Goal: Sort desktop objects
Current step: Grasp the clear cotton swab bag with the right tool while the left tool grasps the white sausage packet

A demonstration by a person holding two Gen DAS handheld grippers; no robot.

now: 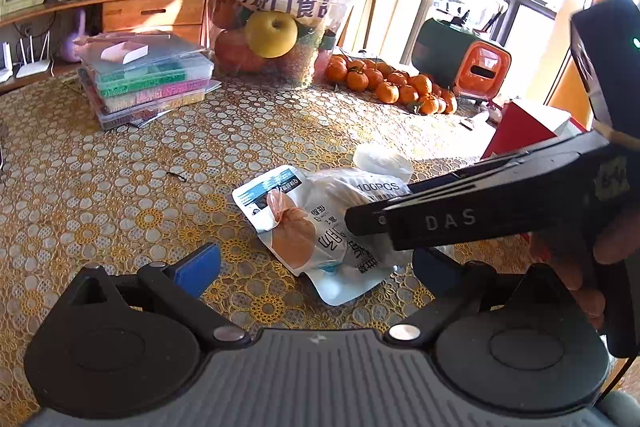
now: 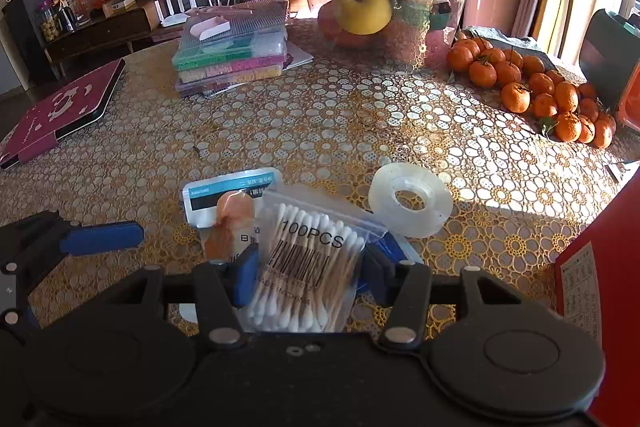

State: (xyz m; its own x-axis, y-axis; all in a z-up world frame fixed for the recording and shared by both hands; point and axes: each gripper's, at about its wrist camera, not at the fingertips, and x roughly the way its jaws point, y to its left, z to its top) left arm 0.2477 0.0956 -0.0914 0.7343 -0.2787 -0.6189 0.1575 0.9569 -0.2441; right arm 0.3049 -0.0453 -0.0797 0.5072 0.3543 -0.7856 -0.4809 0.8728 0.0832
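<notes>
Your worktop point(image 2: 320, 131) wears a gold lace cloth, sunlit, with tangerines point(image 2: 536, 87) at upper right. Your right tongs point(image 2: 310, 267) clamp the cotton swab bag point(image 2: 308, 251) at lower centre; your left tongs point(image 1: 316, 267) gape around the sachet point(image 1: 304, 227).

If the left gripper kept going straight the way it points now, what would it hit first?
Most likely the white snack pouch lying flat between and just ahead of the open left gripper, with the right gripper reaching in above it; depth is uncertain.
</notes>
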